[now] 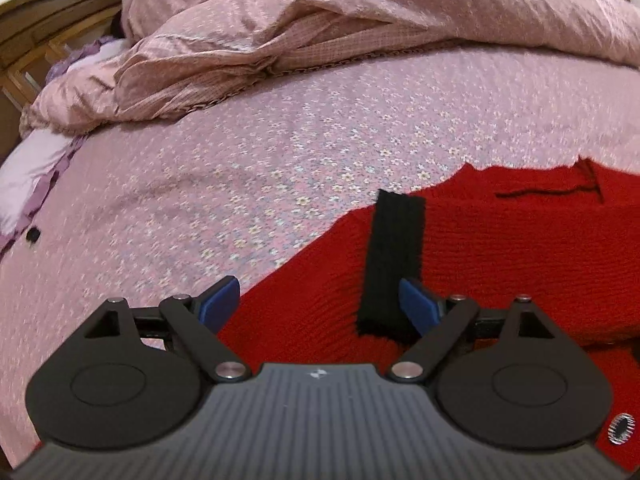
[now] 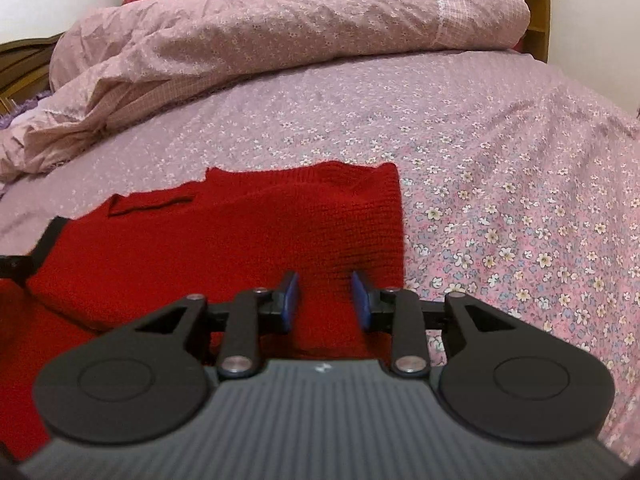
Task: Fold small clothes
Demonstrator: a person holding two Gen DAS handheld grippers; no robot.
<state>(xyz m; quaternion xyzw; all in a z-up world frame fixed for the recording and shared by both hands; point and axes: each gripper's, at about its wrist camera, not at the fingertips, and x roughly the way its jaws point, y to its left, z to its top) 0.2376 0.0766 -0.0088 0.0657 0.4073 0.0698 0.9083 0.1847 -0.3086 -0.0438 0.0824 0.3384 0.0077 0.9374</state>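
A red knitted sweater (image 2: 240,236) lies spread flat on the near part of a bed covered by a pink flowered sheet (image 2: 500,184), with a crumpled pink quilt (image 2: 280,32) heaped along the far side. The left hand-held gripper (image 1: 320,304) hangs over the sweater's left edge with its jaws spread wide and released, a black strip (image 1: 394,256) of the sweater just beside its right finger. The right hand-held gripper (image 2: 326,300) sits over the sweater's near right part, jaws narrowly parted and grasping nothing.

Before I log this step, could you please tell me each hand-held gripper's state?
Left hand-held gripper: open, holding nothing, over the red sweater.
Right hand-held gripper: open, holding nothing.
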